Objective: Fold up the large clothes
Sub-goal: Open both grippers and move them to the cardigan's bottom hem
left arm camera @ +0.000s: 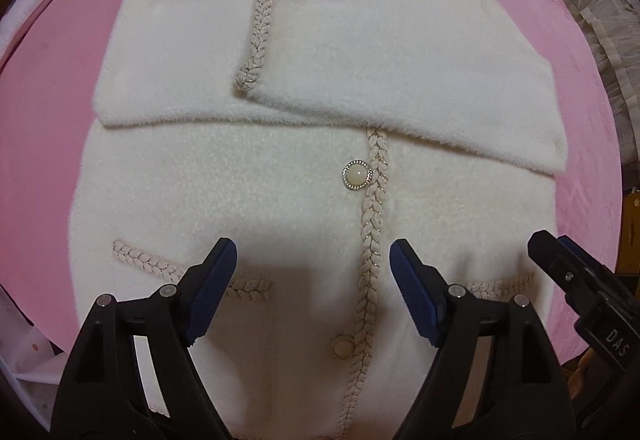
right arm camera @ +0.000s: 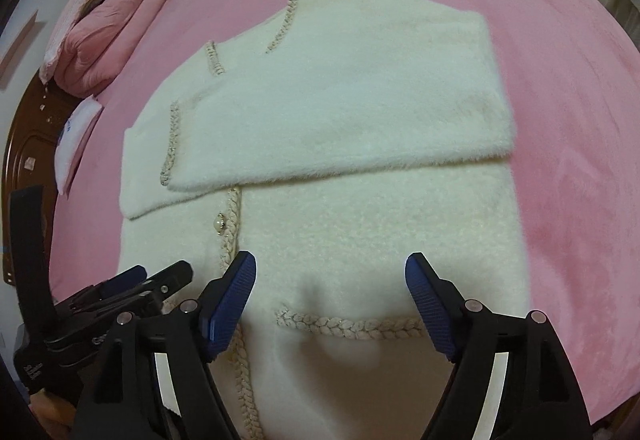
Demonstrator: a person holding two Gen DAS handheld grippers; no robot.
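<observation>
A cream fuzzy cardigan (left arm camera: 280, 200) (right arm camera: 360, 208) with braided trim lies flat, front up, on a pink bedcover (left arm camera: 48, 168). Both sleeves are folded across the chest, and the one from the right (left arm camera: 400, 88) lies over the cuff of the other (left arm camera: 172, 68). Two pearl buttons (left arm camera: 357, 176) (left arm camera: 342, 347) sit beside the centre braid. My left gripper (left arm camera: 314, 246) hangs open above the lower front with nothing between its fingers. My right gripper (right arm camera: 331, 258) is open too, over the pocket braid (right arm camera: 348, 326), holding nothing. Each gripper shows at the edge of the other's view (left arm camera: 560, 260) (right arm camera: 160, 276).
Pink pillows or a folded quilt (right arm camera: 104, 36) and a white packet (right arm camera: 72, 136) lie at the head of the bed by a dark wooden headboard (right arm camera: 28, 136). Pale frilled fabric (left arm camera: 580, 0) borders the far right side. Pink cover (right arm camera: 560, 120) surrounds the cardigan.
</observation>
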